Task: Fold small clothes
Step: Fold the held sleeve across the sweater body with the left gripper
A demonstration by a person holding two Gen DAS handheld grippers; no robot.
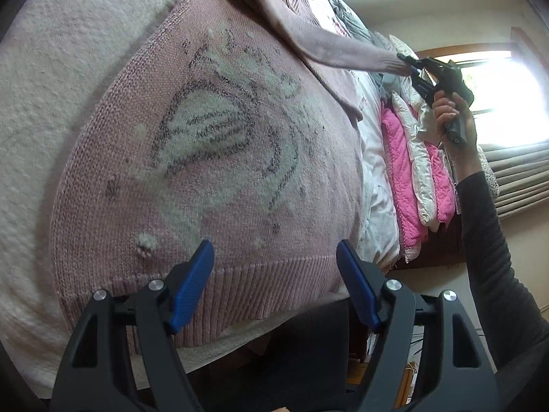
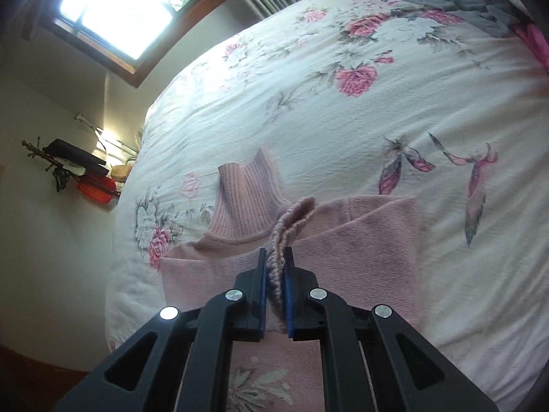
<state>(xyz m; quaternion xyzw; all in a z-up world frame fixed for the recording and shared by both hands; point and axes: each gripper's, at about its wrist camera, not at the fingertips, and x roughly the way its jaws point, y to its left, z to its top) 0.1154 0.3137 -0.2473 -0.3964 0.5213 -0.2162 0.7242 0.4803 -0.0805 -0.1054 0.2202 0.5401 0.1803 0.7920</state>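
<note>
Pink knit sweater (image 1: 212, 158), patterned in white and grey, is spread flat on the bed (image 2: 343, 103); its cuff (image 2: 291, 219) is pinched by the right gripper (image 2: 275, 257), while the left gripper (image 1: 274, 250) is held spread above the hem.

One pink sweater (image 1: 212, 158); two tongs (image 1: 274, 257) (image 2: 275, 267); perhaps two pink quilts (image 1: 401, 171); one window (image 2: 116, 10).

Pink knit sweater (image 1: 212, 158) lies flat, its sleeve (image 1: 343, 51) lifted by the cuff.
</note>
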